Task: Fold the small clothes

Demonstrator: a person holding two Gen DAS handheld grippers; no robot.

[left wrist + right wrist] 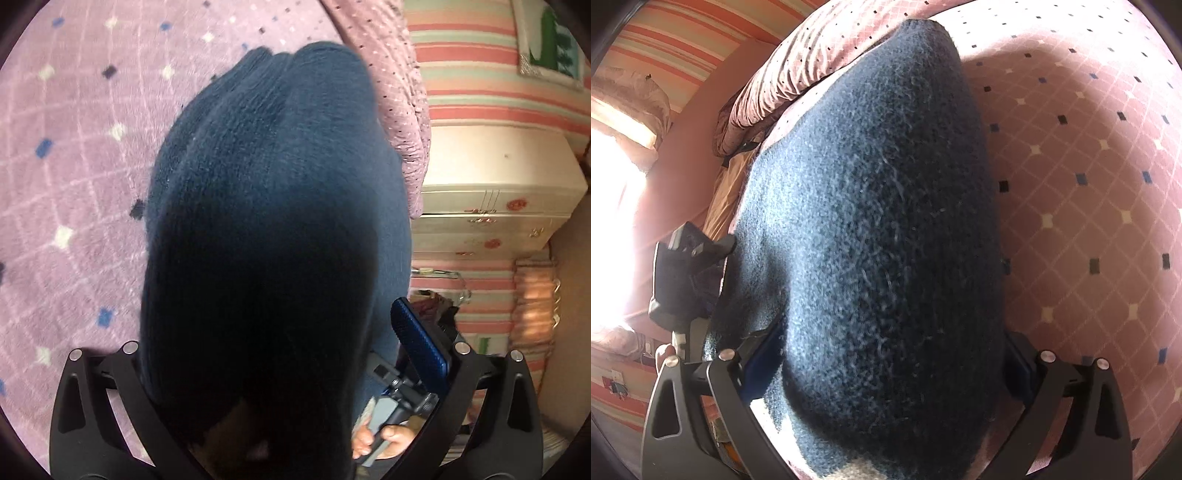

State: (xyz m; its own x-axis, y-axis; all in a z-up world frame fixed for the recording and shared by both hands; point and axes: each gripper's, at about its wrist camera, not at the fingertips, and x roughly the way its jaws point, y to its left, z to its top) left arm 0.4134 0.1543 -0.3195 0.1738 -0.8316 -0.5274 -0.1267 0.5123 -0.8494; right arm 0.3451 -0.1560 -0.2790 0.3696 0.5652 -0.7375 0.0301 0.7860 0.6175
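A: What's in the left wrist view?

B: A dark blue knit garment (269, 229) fills the centre, hanging forward from the left gripper (291, 369) over a lilac blanket (74, 184) w/ white grid lines & small blue, black and white squares. The cloth covers the gap btwn the black finger arms, so I cannot tell if the jaws are apart or together.

A: Anything beside it?

B: Lower right, the other tool's blue pad (421, 343) sticks up just beside the garment, w/ a person's hand (384, 439) under it. Behind: striped wallpaper (476, 74) & a white cabinet (495, 210) w/ red flower decals.

A: And the right wrist view?

B: Same garment (871, 240), fuzzy side showing, draped over the right gripper (886, 354). Blue pads show at both edges of the cloth, wide apart, w/ the cloth bunched btwn them. Whether they pinch it, can't tell. The blanket (1089, 184) lies beneath, looking pinker here. At left, the other tool's black body (687, 277) touches the garment's edge; bright window glare (609, 229) behind.
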